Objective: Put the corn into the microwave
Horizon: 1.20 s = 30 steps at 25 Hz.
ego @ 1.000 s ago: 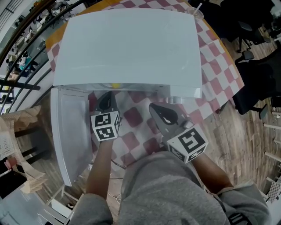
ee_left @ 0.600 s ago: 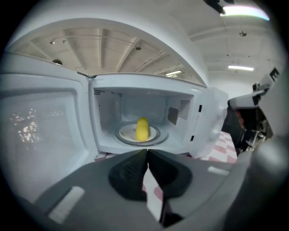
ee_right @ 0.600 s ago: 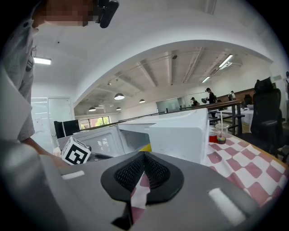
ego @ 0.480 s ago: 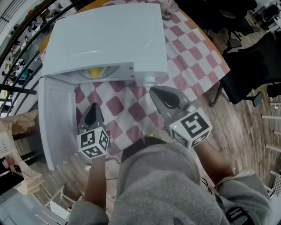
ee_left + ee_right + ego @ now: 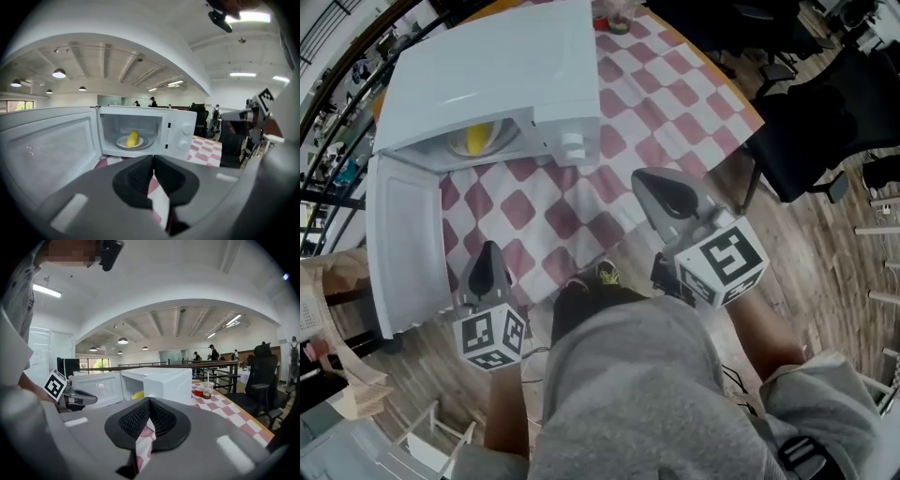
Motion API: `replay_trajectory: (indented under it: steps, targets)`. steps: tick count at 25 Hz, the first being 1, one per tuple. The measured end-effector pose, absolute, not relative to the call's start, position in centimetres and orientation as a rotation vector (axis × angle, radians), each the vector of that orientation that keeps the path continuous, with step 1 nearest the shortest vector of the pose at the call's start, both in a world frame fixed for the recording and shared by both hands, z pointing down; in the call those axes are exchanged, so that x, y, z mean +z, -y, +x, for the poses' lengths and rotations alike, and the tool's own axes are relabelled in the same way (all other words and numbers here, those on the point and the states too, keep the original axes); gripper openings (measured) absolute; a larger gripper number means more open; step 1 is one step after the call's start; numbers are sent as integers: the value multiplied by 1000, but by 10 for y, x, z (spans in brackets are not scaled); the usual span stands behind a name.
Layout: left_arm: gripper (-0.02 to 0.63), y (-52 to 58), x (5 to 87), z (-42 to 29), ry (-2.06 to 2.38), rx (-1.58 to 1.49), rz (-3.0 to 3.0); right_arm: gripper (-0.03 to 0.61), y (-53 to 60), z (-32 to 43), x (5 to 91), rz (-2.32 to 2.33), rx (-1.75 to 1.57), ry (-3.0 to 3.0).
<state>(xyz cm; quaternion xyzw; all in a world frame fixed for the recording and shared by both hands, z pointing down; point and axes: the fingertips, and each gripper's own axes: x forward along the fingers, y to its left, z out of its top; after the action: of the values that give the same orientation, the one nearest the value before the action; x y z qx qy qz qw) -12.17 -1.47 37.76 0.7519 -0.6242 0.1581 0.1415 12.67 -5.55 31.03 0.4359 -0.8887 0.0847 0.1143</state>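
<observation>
Presently, itemised.

- One microwave (image 5: pixel 497 75): white, its door (image 5: pixel 401 246) hanging wide open at the left. It stands on one red-and-white check cloth (image 5: pixel 675 94).
- One corn (image 5: pixel 133 138): a short yellow cob lying on one pale plate (image 5: pixel 120 142) inside the cavity.
- Two grippers: the left gripper (image 5: pixel 487 253) and the right gripper (image 5: pixel 649 181). The jaws of each are pressed together on nothing, and both are outside the cavity, apart from the corn.
- One clear cup (image 5: pixel 207 390) and one red tub (image 5: pixel 198 392), at the table's far end.

By view:

- The left gripper view looks straight into the cavity and shows the whole cob and two knobs (image 5: pixel 187 129).
- The head view catches only part of the cob under the microwave's top.
- The right gripper view gives a yellow sliver, the cup and the tub.
</observation>
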Motion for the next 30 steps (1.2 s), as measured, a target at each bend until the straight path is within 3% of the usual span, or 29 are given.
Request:
replay_trajectory:
  steps: [30]
  targets:
    - [11,-161,332,-130,1784,360,2263,-1,-118,121,273,1323,70,2542]
